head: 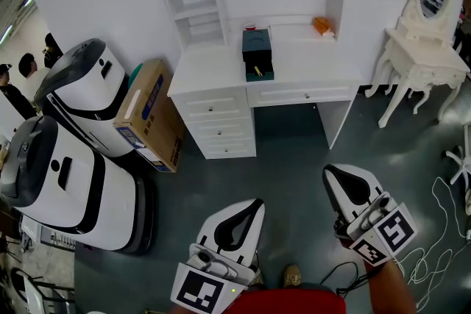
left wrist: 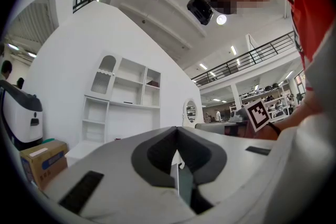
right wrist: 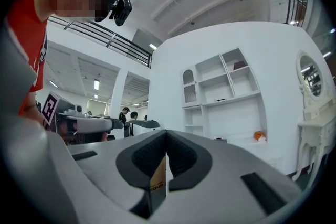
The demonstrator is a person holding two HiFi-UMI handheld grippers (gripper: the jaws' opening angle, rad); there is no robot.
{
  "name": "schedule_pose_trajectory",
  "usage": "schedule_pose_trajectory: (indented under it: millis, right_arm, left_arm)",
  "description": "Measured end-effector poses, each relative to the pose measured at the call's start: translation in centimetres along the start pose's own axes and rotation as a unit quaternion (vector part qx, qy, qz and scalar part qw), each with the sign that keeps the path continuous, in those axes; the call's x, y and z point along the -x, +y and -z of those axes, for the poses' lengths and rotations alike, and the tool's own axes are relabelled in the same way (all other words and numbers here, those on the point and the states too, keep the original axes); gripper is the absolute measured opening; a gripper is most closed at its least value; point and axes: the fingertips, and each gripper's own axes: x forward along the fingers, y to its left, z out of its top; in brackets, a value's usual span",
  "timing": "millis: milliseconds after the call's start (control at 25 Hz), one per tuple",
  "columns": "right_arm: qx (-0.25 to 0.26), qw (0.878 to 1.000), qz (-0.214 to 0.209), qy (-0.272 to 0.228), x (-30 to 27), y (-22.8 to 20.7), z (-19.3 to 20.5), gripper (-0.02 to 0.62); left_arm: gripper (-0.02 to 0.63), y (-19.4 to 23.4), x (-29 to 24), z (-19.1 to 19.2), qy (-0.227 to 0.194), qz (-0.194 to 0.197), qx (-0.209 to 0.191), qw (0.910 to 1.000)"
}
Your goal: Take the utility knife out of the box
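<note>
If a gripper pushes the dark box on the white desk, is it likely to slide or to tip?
The dark box looks small and probably light, so it would likely slide on the smooth white desk. Its front part seems open, so pushing there might tip it.

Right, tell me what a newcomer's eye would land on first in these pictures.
The white desk with its shelving stands at top centre of the head view, a dark box standing out on it. Two big white-and-grey machines fill the left, a cardboard box between them and the desk. At the bottom, the left gripper and right gripper hang over the grey floor, jaws shut and empty.
</note>
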Motion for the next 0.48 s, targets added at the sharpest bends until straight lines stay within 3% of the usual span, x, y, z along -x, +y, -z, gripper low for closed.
schedule_pose_trajectory:
  millis: [480]
  right_arm:
    - [-0.007,1.0,-0.019,0.013,-0.1,1.9,1.3,0.008]
  left_arm:
    - [0.031,-0.8,-0.7,0.0,0.0,0.01,0.006,0.9999]
